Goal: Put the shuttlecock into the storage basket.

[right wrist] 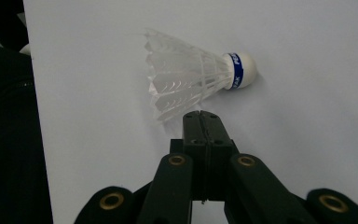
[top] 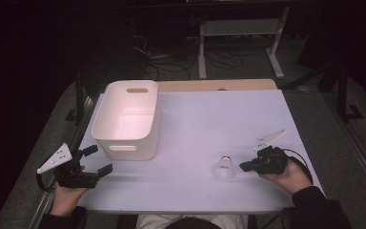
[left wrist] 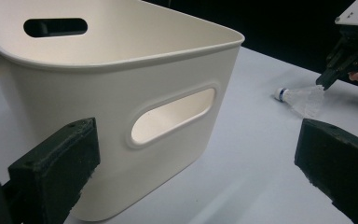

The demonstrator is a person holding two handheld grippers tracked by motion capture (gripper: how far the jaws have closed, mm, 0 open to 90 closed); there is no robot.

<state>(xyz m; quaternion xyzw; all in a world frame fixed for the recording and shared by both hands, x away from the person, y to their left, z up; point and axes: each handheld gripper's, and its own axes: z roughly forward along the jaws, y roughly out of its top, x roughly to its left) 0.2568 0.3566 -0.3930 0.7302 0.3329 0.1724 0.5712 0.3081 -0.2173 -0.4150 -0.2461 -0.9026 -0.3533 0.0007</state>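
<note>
Room past the white desk (top: 195, 124) was basically black. Right tongs (right wrist: 200, 114) clenched empty beside the shuttlecock (right wrist: 191, 84); left tongs (top: 97, 160) released, lower left.

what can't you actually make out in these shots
- Print on the shuttlecock band: right gripper view, curved round the cork and cut short.
- Bin floor: left gripper view, hidden by its own near wall.
- Left gripper jaw tips: left gripper view, cut off by the bottom and right edges.
- Room beyond the table: high view, too dark.
</note>
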